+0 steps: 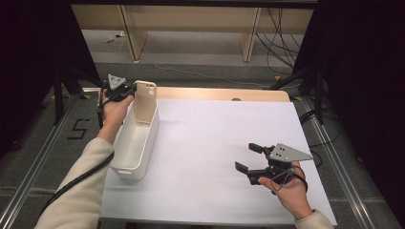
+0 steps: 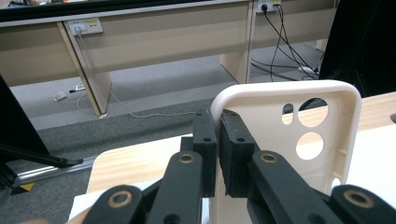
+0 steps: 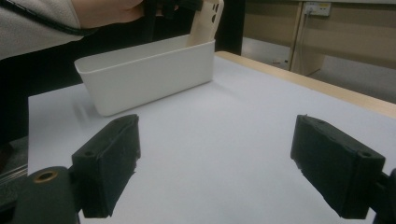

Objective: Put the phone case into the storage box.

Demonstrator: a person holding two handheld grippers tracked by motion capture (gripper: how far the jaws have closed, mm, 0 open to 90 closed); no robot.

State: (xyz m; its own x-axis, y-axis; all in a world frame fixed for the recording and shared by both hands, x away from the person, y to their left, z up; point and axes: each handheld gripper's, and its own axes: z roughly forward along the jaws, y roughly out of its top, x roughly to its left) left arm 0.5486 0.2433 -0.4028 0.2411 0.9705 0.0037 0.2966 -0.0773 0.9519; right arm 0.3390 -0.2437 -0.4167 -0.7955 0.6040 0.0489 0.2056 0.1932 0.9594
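A cream phone case (image 1: 144, 101) stands upright at the far end of a white oblong bin (image 1: 135, 140), its lower part inside the bin. My left gripper (image 1: 128, 91) is shut on the case's upper left edge; in the left gripper view the two pads (image 2: 205, 140) pinch the rim of the phone case (image 2: 285, 135), whose camera cut-outs show. My right gripper (image 1: 248, 157) rests low over the white sheet at the right front, jaws wide apart with nothing between them. The right gripper view has the bin (image 3: 149, 77) and case (image 3: 205, 23) beyond its open jaws (image 3: 219, 158).
A white sheet (image 1: 215, 143) covers the wooden table (image 1: 224, 94). Behind the table are a grey carpeted floor with loose cables (image 1: 282, 43) and wooden desk legs. Dark stands flank both sides.
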